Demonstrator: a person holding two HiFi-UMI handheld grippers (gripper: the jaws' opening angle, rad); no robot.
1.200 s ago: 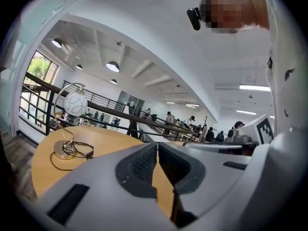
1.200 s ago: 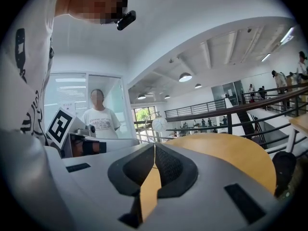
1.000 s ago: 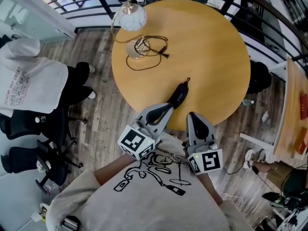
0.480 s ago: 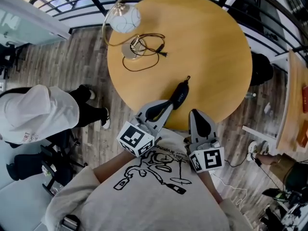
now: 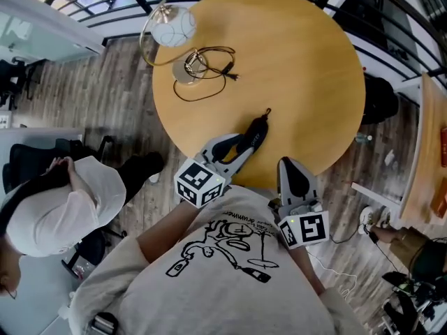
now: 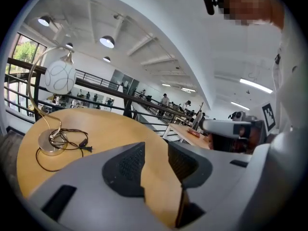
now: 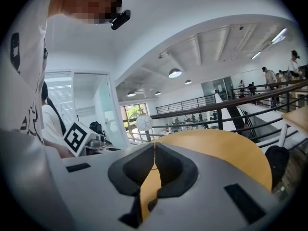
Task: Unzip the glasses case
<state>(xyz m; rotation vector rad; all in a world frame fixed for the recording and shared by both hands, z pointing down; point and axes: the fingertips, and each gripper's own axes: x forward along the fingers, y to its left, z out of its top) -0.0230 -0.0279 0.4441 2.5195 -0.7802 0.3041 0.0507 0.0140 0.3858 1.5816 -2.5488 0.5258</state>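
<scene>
The black glasses case (image 5: 256, 131) lies on the round wooden table (image 5: 307, 68) near its front edge, with the zip pull (image 5: 267, 112) at its far end. My left gripper (image 5: 239, 147) has its tips at the case's near end. Its jaws have just been opening. In the left gripper view the left gripper (image 6: 156, 150) stands open with only bare table in the gap, and the case does not show there. My right gripper (image 5: 289, 165) hovers at the table's edge, to the right of the case. The right gripper (image 7: 154, 149) is shut with nothing in it.
A globe lamp (image 5: 172, 25) with its base (image 5: 187, 69) and a coiled black cable (image 5: 213, 72) stands at the table's far left. A person in white (image 5: 63, 208) is on the floor to the left, beside a black chair (image 5: 42, 160). Railings ring the far side.
My left gripper has moved forward and down to the case's near end, and its jaws have parted. The right gripper shifted slightly. The person in white walked nearer along the left.
</scene>
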